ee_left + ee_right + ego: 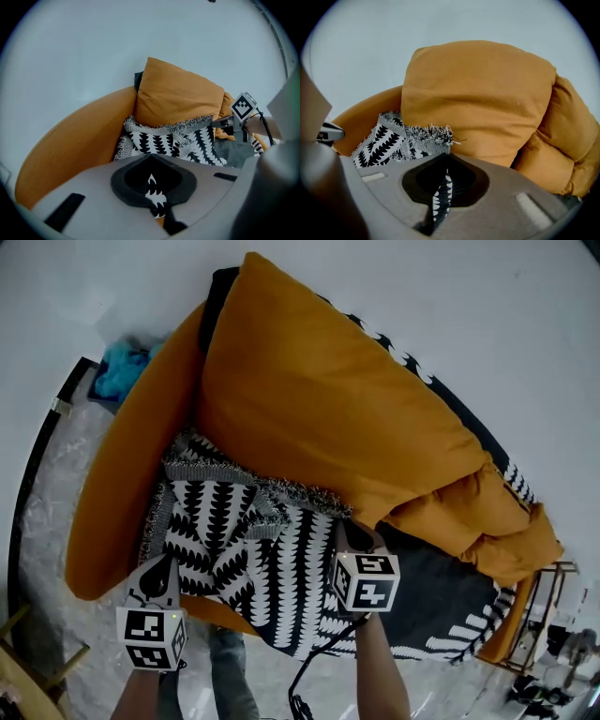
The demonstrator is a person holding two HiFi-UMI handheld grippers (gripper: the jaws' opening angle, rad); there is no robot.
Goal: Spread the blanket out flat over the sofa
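The left claw (pixel 152 196) is clamped on a fold of the black-and-white blanket (pixel 248 554), with a strip of its tooth pattern pinched between the two pads. The right claw (pixel 440 194) is likewise closed on a thin edge of the same blanket, which runs up between its jaws to a grey fringe. In the head view both claws sit at the blanket's near edge, well in front of the large back cushion (pixel 319 399), each held on a bare forearm (pixel 384 676). A black cable (pixel 314 667) trails down from the right claw.

The blanket lies bunched and rumpled on the seat of the orange sofa (pixel 117 488), just in front of the back cushion. Its fringed far border touches the foot of that cushion, and its folds are piled toward the curved armrest (pixel 159 390). On the seat next to the blanket, below the cushion's other end, lies a flat dark grey cloth (pixel 436 592) with a white-patterned border. Two smaller cushions (pixel 487 521), also orange, are stacked against that end of the back cushion. Beyond the armrest, at the back cushion's far corner, a heap of blue cloth (pixel 117 367) lies on the pale marbled floor (pixel 52 512).
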